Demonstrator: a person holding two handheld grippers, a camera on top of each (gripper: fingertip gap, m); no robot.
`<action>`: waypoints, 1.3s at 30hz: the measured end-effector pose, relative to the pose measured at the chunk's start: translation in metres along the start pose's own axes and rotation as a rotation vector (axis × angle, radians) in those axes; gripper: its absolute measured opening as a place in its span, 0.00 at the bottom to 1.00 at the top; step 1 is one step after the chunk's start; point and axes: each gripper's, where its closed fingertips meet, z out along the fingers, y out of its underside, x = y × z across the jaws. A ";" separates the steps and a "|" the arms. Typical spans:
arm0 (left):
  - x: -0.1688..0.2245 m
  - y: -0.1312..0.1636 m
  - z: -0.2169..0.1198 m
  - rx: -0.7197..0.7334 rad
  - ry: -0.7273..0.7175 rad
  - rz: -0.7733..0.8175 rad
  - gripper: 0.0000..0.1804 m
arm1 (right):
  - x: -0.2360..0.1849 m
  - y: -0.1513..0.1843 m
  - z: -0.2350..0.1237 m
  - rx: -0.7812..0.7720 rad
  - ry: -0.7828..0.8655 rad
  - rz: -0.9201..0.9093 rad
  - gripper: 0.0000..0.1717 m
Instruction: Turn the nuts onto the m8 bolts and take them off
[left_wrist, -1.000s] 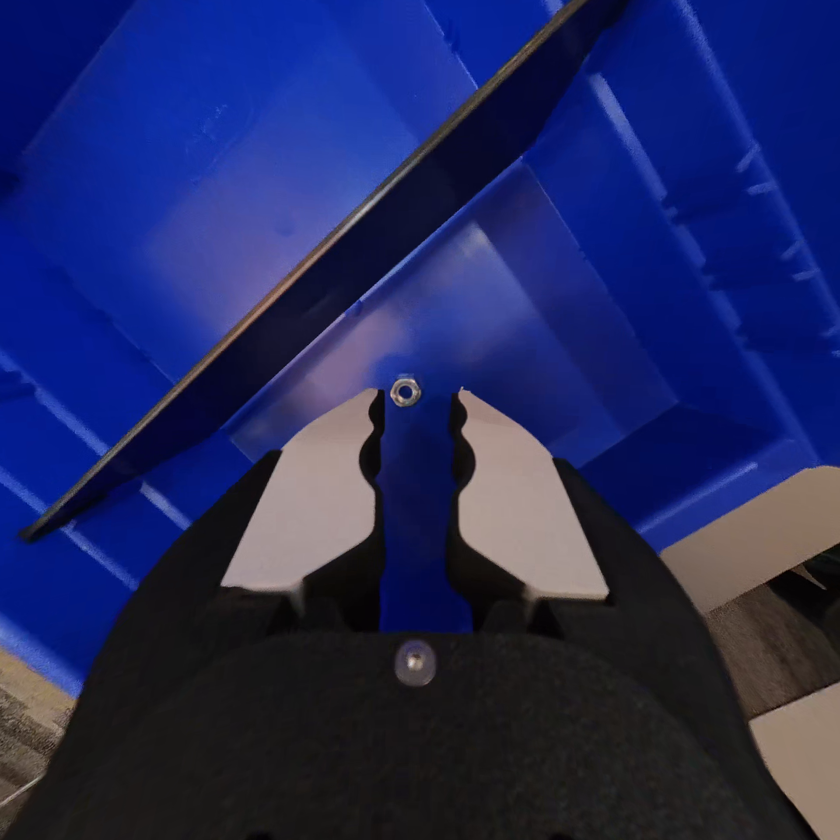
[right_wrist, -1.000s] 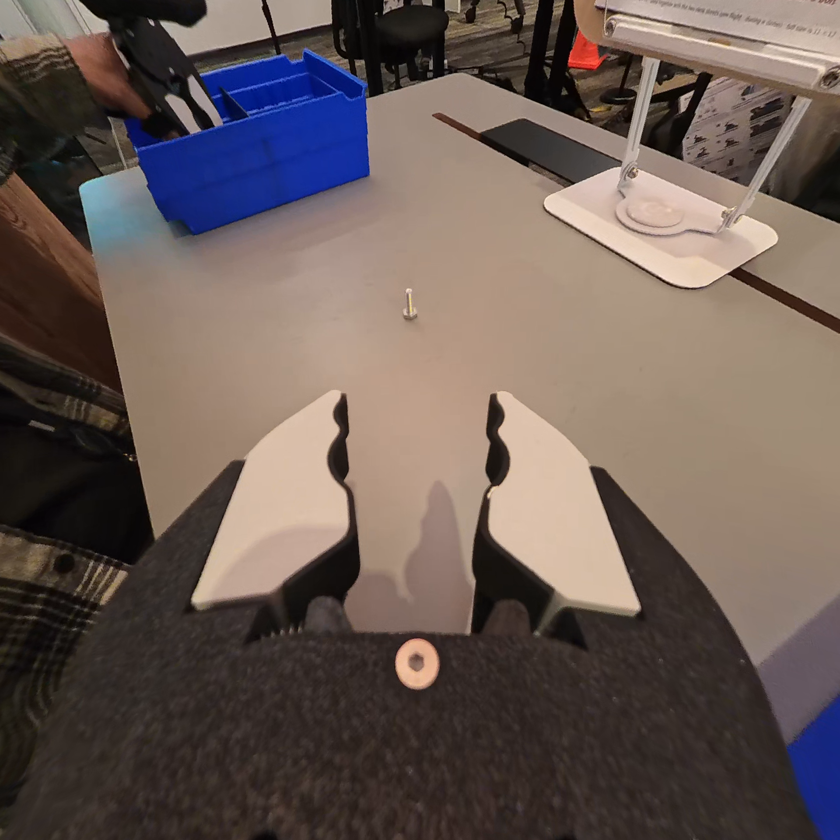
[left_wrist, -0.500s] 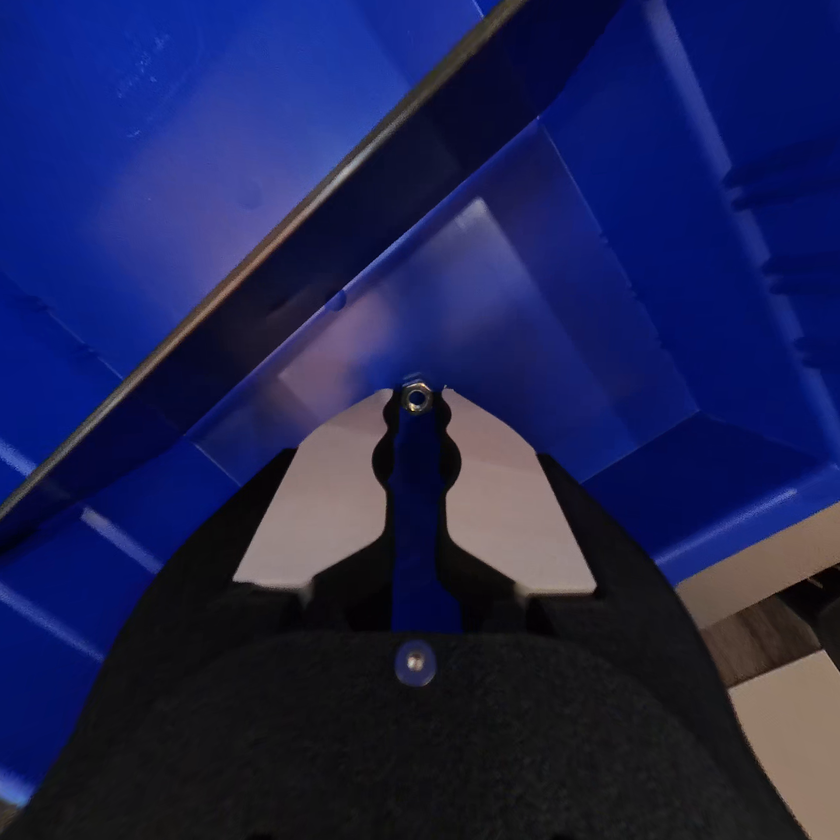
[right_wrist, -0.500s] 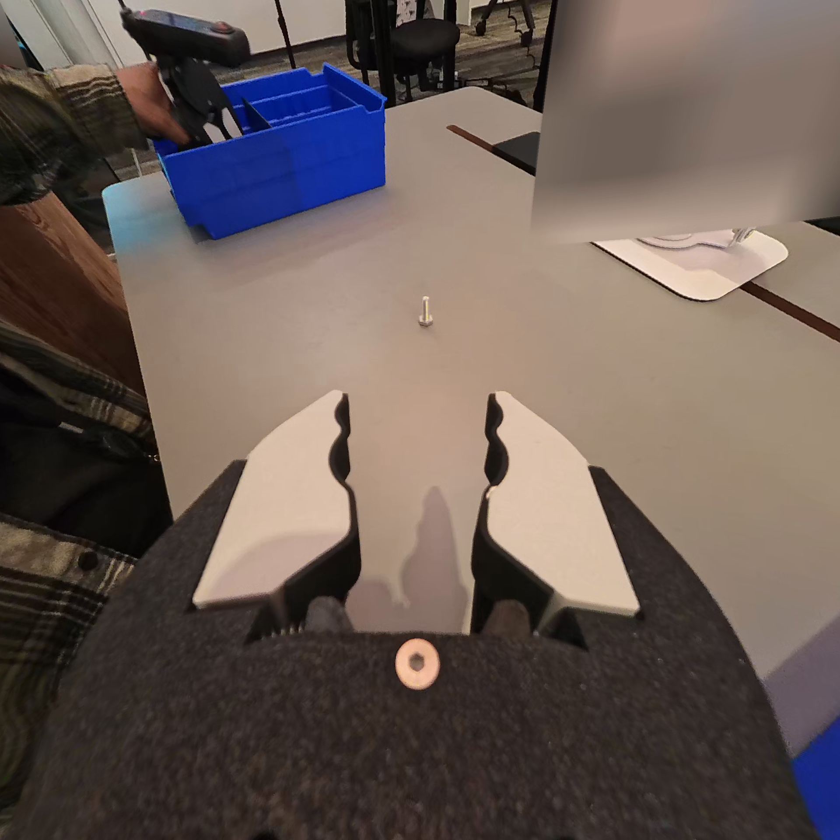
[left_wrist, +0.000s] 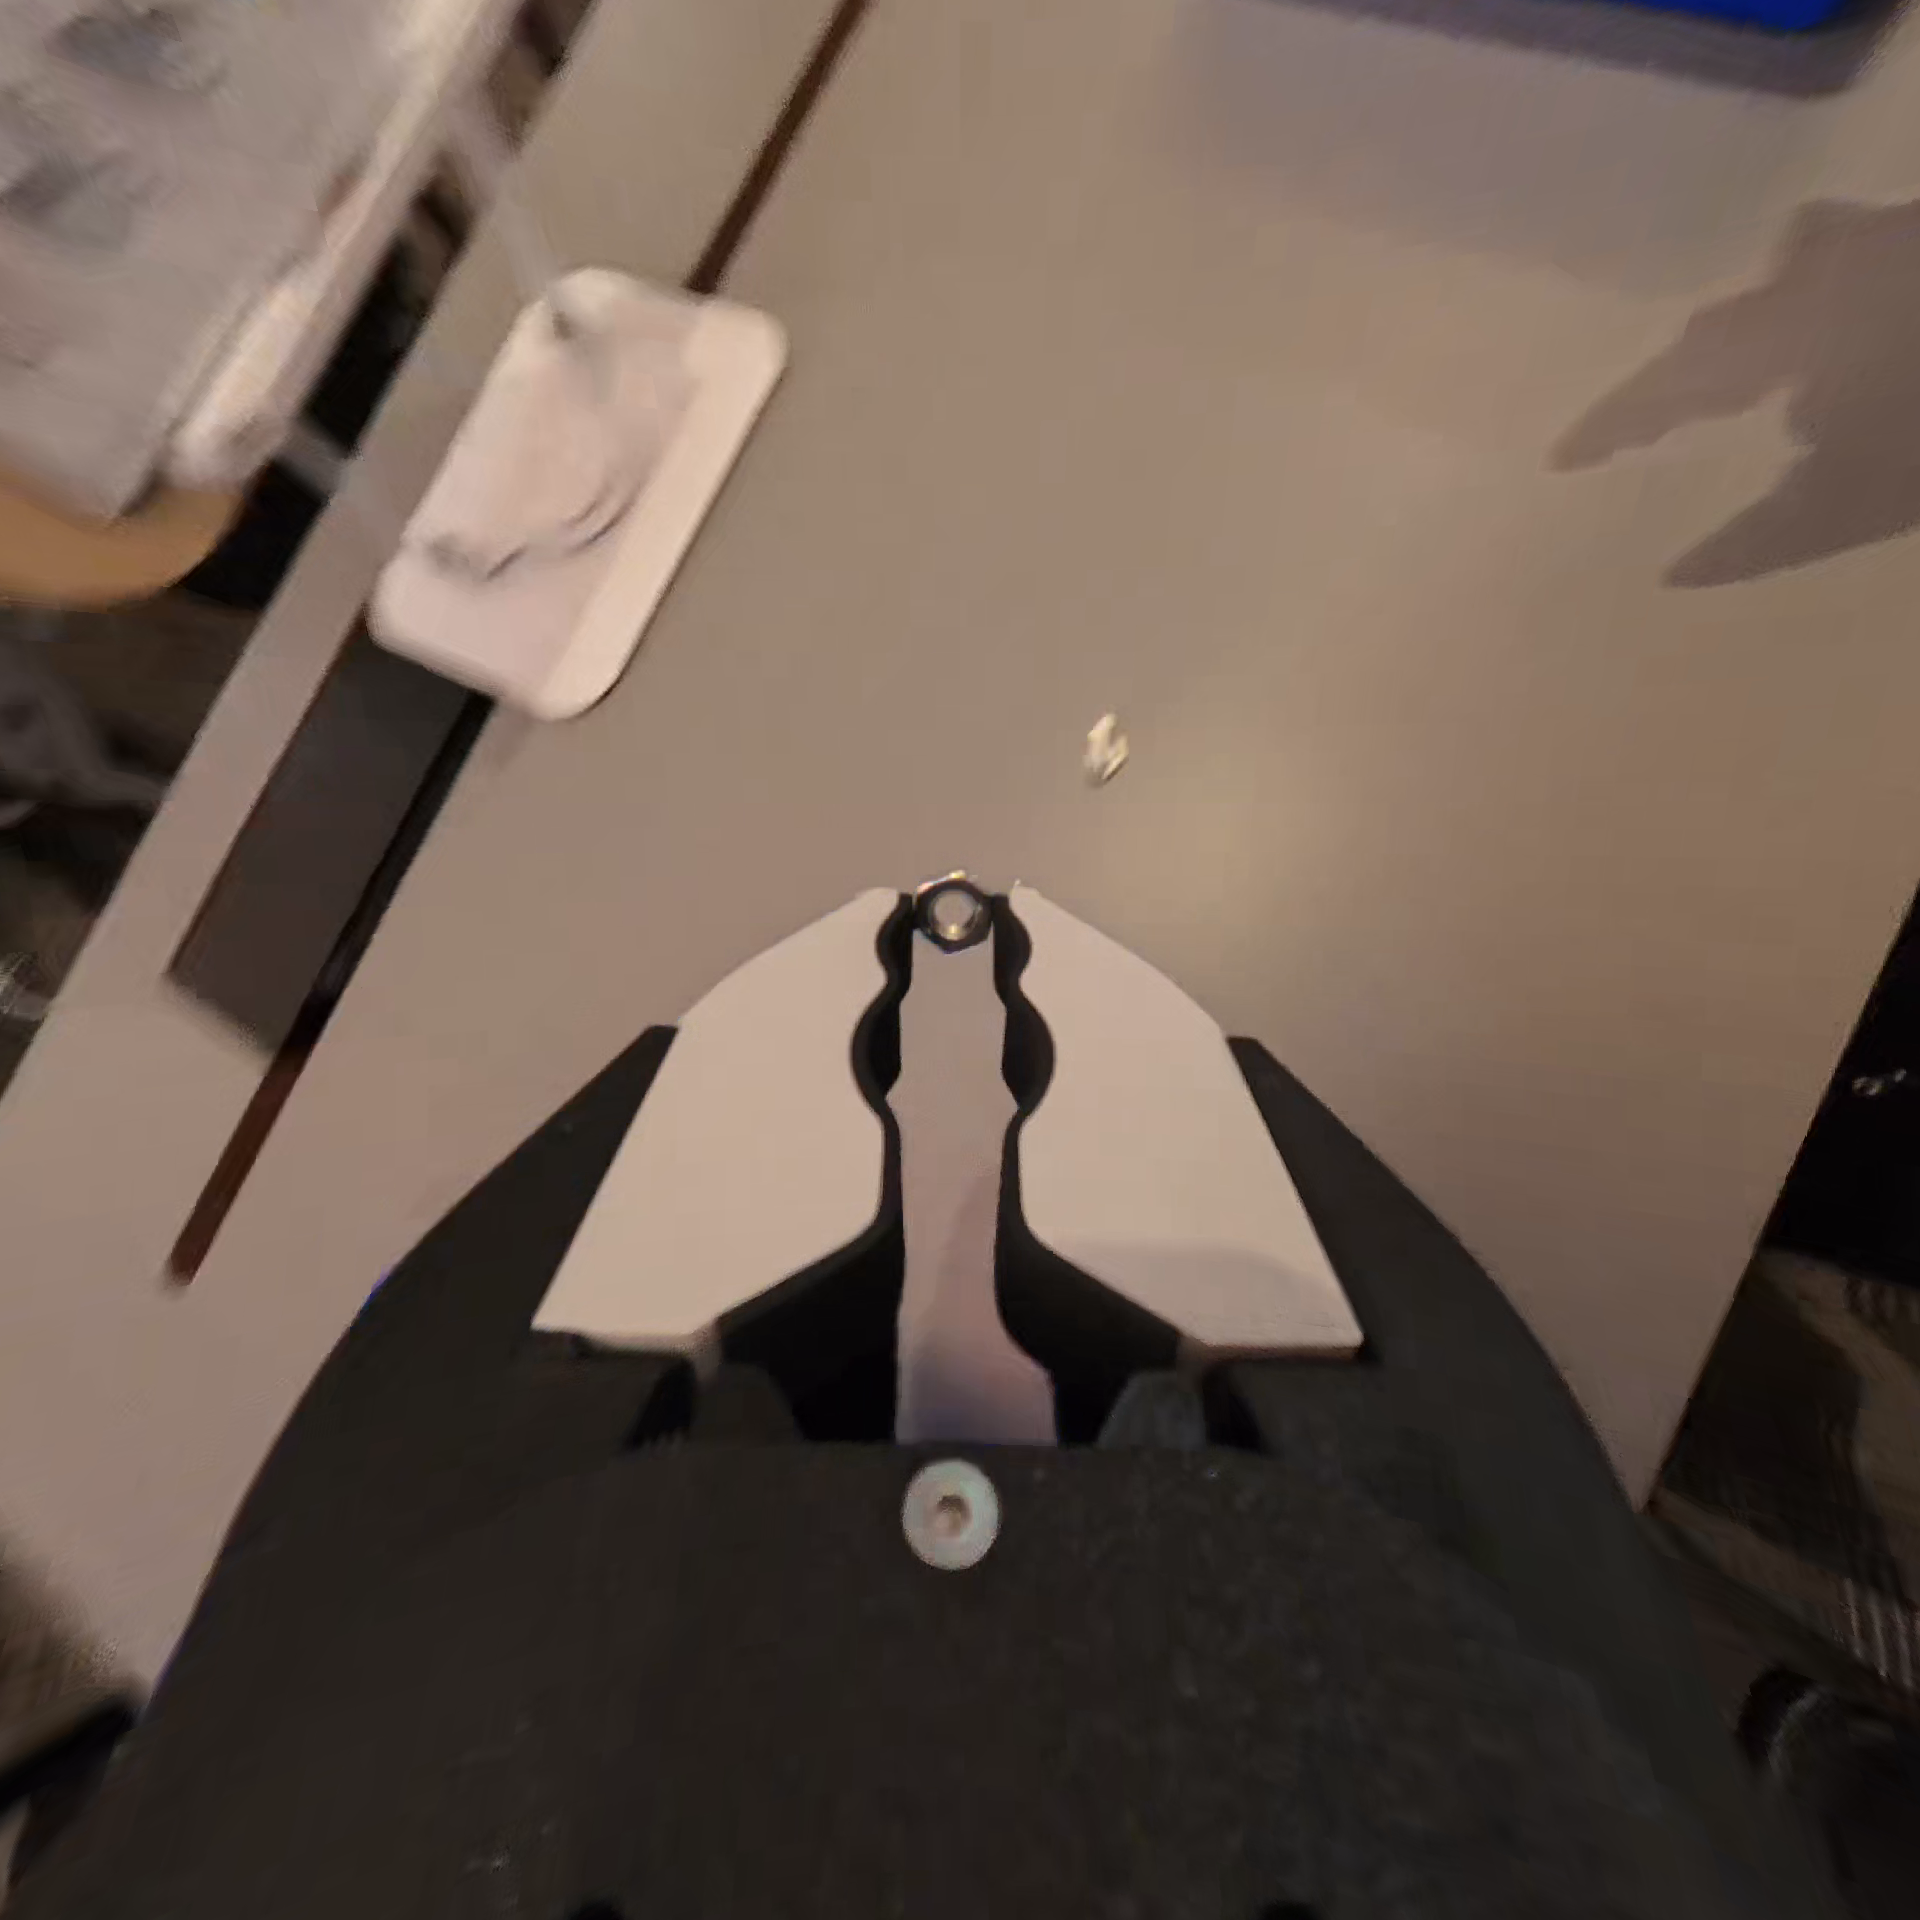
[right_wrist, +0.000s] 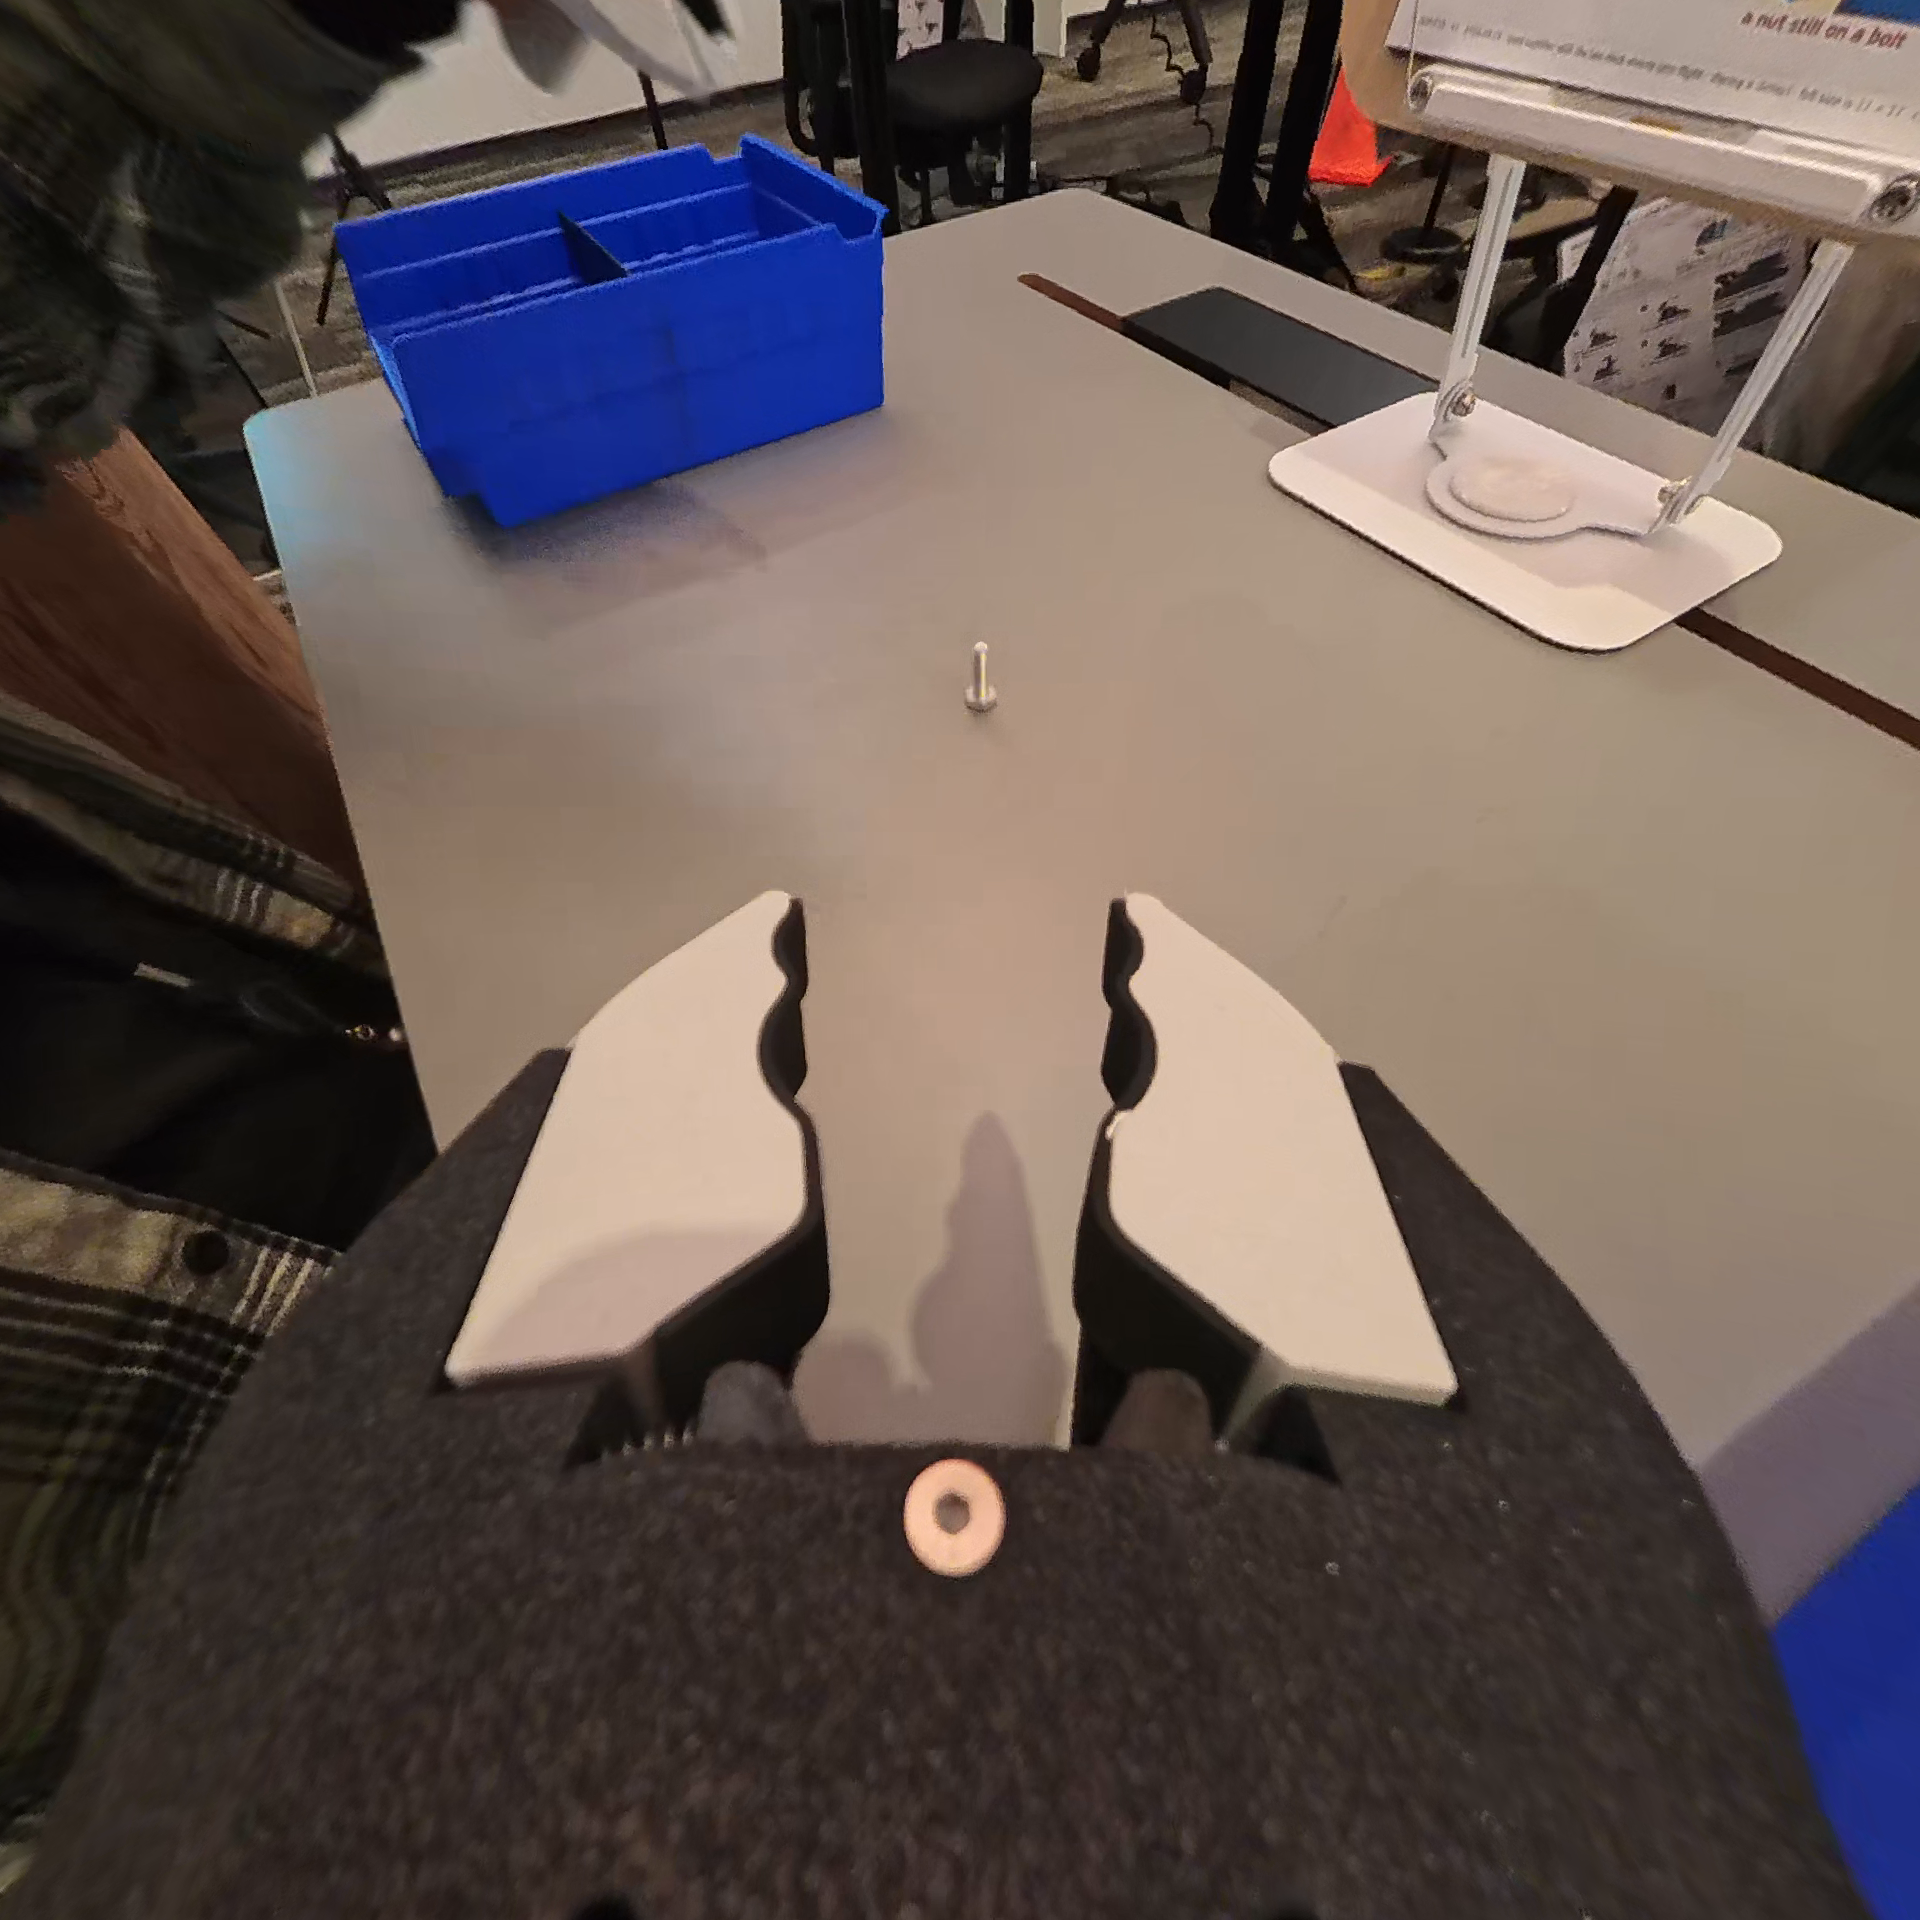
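Pinching a small silver hex nut (left_wrist: 951, 920) at its very fingertips, the left gripper (left_wrist: 951, 914) is hanging over the grey table (left_wrist: 1351, 416), its two pale fingers (left_wrist: 790, 1091) drawn narrow and pressing on the nut's opposite sides, the nut's hole facing the camera. Ahead of it and a little to the right, a silver bolt (left_wrist: 1103, 748) is showing on the table as a blurred streak, apart from the nut. A white stand base (left_wrist: 582, 520) is sitting farther off to the left, also blurred.

Over the near part of the same table, the right gripper (right_wrist: 956, 925) is hovering with its fingers (right_wrist: 665, 1143) standing wide apart and only bare table showing between them. The bolt (right_wrist: 979, 681) is standing upright on its head, well ahead of that gripper and roughly in line with the gap. A blue bin (right_wrist: 644, 343) with a dark divider is resting at the far left corner of the table (right_wrist: 1351, 831), and the white stand (right_wrist: 1527, 520) is sitting at the far right. A plaid sleeve (right_wrist: 125, 156) is showing blurred at the upper left.
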 end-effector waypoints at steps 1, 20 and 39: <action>0.014 -0.015 0.029 0.004 0.059 0.027 0.08 | 0.000 0.002 -0.002 -0.003 0.005 0.001 0.32; 0.085 -0.001 0.236 -0.327 0.400 0.192 0.08 | -0.002 0.035 -0.005 -0.078 0.021 0.053 0.33; 0.024 -0.008 0.145 0.167 0.352 -0.066 0.22 | -0.001 0.026 0.023 -0.106 -0.020 0.011 0.32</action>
